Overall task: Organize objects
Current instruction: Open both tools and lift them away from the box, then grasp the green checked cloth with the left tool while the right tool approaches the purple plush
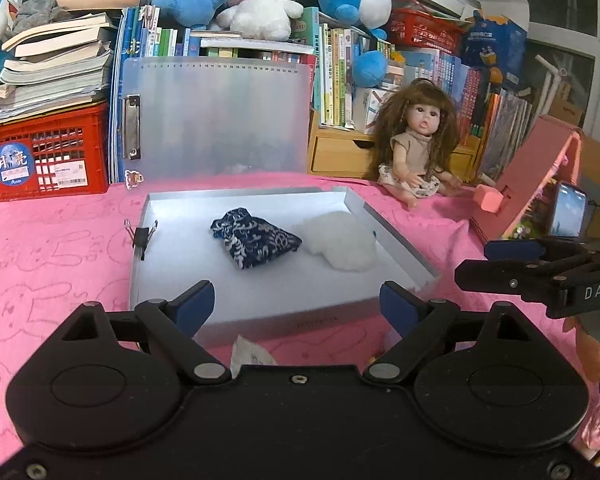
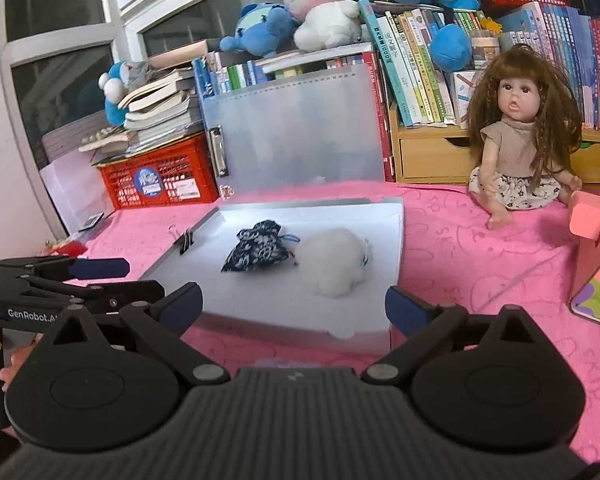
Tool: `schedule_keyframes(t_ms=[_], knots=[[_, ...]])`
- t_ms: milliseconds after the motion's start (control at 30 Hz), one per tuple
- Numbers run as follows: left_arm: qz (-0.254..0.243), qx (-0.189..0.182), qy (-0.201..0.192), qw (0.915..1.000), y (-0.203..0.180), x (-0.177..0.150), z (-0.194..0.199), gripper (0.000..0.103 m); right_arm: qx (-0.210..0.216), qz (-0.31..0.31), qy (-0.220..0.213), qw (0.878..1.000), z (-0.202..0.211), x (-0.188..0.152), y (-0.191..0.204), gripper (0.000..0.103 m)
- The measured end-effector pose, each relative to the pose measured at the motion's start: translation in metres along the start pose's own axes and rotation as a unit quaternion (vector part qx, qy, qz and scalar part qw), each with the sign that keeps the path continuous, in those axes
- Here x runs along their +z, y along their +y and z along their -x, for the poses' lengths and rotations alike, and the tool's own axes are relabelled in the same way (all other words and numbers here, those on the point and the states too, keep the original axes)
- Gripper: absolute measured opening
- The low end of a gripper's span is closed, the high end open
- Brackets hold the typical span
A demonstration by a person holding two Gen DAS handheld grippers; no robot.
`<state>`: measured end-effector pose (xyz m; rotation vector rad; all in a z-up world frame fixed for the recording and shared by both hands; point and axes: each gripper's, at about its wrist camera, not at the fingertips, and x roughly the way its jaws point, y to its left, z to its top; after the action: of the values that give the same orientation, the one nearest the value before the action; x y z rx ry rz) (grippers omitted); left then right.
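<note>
Nearest to me, both tools stood with their jaws wide apart and nothing between them. My left tool (image 1: 296, 300) hung over the near edge of the shallow grey box (image 1: 396, 236), and my right tool (image 2: 294, 304) sat just beside it, a little to the right, pointing the same way and slightly down. Each showed in the other's view: the right tool (image 1: 540, 268) at the right margin of the left wrist view, the left tool (image 2: 80, 280) at the left margin of the right wrist view.

The box lay open on the pink cloth (image 1: 52, 248) covering the bench, its translucent lid (image 1: 220, 120) standing upright at the far side. A black binder clip (image 1: 141, 236) was fixed to its left wall. Inside, ahead of both tools, lay the blue patterned pouch (image 1: 254, 236), and touching it on the right, the white fluffy wad (image 1: 338, 242).

The pouch's long axis ran diagonally, from far left to near right. I judged it slightly nearer my left tool, and the wad nearer my right. Either reach meant going forward and down over the low front wall.

Farther back sat a doll (image 2: 520, 148) on the cloth, well to the right of the box, before shelves of books.
</note>
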<state>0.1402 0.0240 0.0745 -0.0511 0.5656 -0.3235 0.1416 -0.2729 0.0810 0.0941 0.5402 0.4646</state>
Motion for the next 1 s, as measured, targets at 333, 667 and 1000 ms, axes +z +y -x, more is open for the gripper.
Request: schedule_keyframes(t_ms=[333, 667, 1000], knots=[[0.0, 0.006, 0.001, 1.0, -0.004, -0.026, 0.016, 0.092, -0.003, 0.02, 0.004, 1.0, 0.014, -0.025, 0.005, 0.103], [-0.003, 0.012, 0.006, 0.9999, -0.006, -0.043, 0.02, 0.093, -0.01, 0.039, 0.016, 0.999, 0.018, -0.047, 0.01, 0.103], [0.006, 0.029, 0.013, 0.9995, -0.001, -0.05, 0.013, 0.093, -0.021, 0.051, 0.021, 0.998, 0.012, -0.056, 0.014, 0.103]])
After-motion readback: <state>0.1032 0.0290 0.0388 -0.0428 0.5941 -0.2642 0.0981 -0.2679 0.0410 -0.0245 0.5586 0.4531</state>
